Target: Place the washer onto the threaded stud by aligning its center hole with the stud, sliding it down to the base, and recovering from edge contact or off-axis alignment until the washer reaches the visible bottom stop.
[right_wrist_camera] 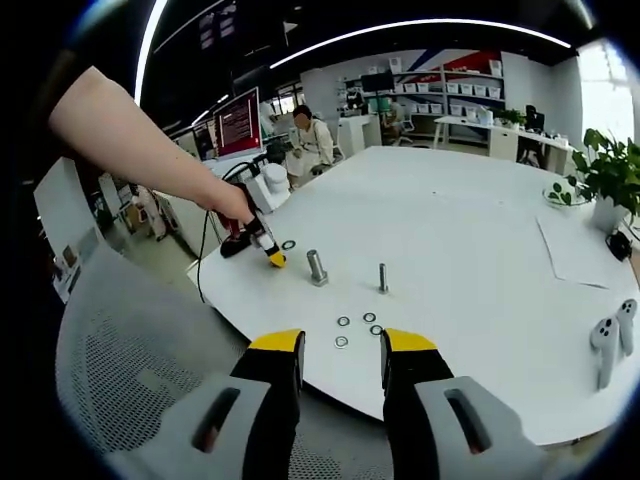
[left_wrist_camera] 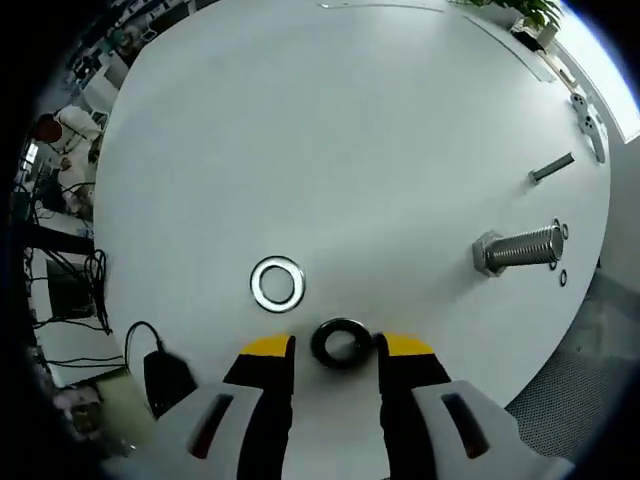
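Note:
A black washer (left_wrist_camera: 341,343) lies flat on the white table (left_wrist_camera: 340,130), in the gap between the yellow tips of my left gripper (left_wrist_camera: 336,348), which is open around it. A silver washer (left_wrist_camera: 277,283) lies just beyond, to the left. The large threaded bolt (left_wrist_camera: 520,248) stands on its hex head to the right, and a thin stud (left_wrist_camera: 551,168) stands past it. In the right gripper view a hand holds the left gripper (right_wrist_camera: 268,252) down at the table beside the bolt (right_wrist_camera: 317,267) and the stud (right_wrist_camera: 382,277). My right gripper (right_wrist_camera: 340,345) is open and holds nothing, back off the table's edge.
Several small washers (right_wrist_camera: 343,321) lie near the front edge. Two white controllers (right_wrist_camera: 610,340), a sheet of paper (right_wrist_camera: 575,250) and a potted plant (right_wrist_camera: 610,180) are at the right. A black adapter with cable (left_wrist_camera: 165,375) sits left of the left gripper. A mesh chair (right_wrist_camera: 130,370) is below.

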Available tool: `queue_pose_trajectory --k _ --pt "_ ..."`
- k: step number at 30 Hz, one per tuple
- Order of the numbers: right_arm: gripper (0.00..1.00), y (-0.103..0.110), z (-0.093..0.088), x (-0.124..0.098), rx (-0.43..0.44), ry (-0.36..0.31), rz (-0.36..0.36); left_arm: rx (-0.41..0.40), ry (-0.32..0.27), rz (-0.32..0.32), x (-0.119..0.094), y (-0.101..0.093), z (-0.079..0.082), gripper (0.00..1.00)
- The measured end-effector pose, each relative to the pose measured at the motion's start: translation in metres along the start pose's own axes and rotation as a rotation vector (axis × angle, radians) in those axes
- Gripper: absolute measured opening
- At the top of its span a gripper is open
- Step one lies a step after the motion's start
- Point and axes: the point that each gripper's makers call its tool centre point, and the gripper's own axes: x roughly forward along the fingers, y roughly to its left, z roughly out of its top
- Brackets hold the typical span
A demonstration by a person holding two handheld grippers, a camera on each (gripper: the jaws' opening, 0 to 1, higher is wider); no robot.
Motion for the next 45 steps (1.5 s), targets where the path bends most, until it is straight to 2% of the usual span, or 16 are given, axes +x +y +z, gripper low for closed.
queue_pose_trajectory --k 3,4,5,7,16,20,23,29,38,42,45 --pt "0.33 0.000 0.000 0.000 0.002 -0.002 -0.002 0.006 0.006 -0.001 -0.001 -0.005 -0.001 0.28" --pt "0.33 -0.001 0.000 0.000 0.002 0.000 -0.004 0.018 0.013 0.002 -0.001 -0.004 -0.002 0.22" --pt "0.33 -0.001 0.000 0.000 0.002 0.000 -0.003 0.059 0.017 -0.005 0.000 -0.003 -0.002 0.21" --pt "0.33 0.000 0.000 0.000 0.000 0.000 -0.003 0.018 0.009 -0.001 0.000 -0.005 0.002 0.21" --pt "0.32 -0.001 0.000 0.000 0.001 0.001 -0.008 0.040 0.039 -0.012 0.003 -0.004 0.002 0.21" --pt "0.32 -0.001 0.000 0.000 -0.003 0.002 -0.009 0.173 0.080 -0.023 0.004 -0.003 -0.003 0.21" --pt "0.32 -0.002 0.000 0.000 -0.001 0.003 -0.008 0.154 0.087 -0.015 0.003 -0.005 -0.004 0.22" --pt "0.32 -0.002 0.000 0.000 -0.001 0.001 -0.008 0.211 0.075 -0.029 0.002 -0.006 -0.008 0.23" --pt "0.32 -0.002 0.000 0.000 -0.001 0.001 -0.011 0.218 0.078 -0.027 0.001 -0.005 -0.009 0.22" --pt "0.32 -0.003 0.000 -0.001 -0.003 0.000 -0.016 0.168 0.095 -0.019 -0.001 -0.006 -0.011 0.21" --pt "0.32 -0.003 0.000 -0.001 -0.006 0.002 -0.015 0.119 0.082 -0.019 -0.002 -0.004 -0.011 0.20"
